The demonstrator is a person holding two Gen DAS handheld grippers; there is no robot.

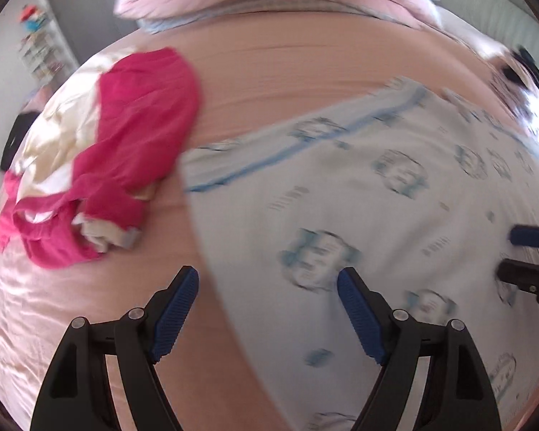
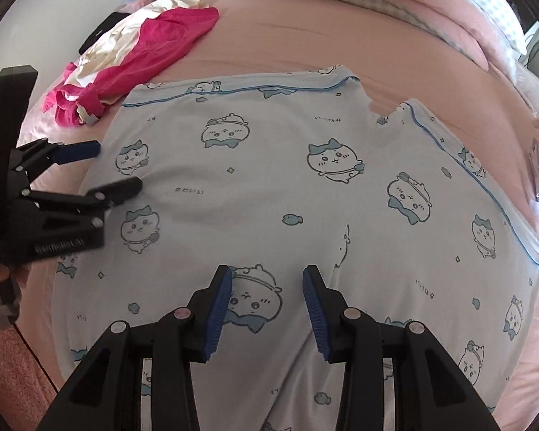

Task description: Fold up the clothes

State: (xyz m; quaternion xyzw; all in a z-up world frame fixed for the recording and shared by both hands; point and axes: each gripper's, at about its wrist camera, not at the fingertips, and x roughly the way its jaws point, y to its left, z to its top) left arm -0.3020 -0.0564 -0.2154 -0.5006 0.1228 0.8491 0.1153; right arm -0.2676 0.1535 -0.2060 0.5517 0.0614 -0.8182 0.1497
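I see the pale blue printed garment spread flat on the pink bed, with a red garment heaped on cream cloth near its far left corner. My left claw stands wide open with nothing between its pads, straddling the blue garment's left edge. My right claw is part open above the garment's near middle, gripping nothing.
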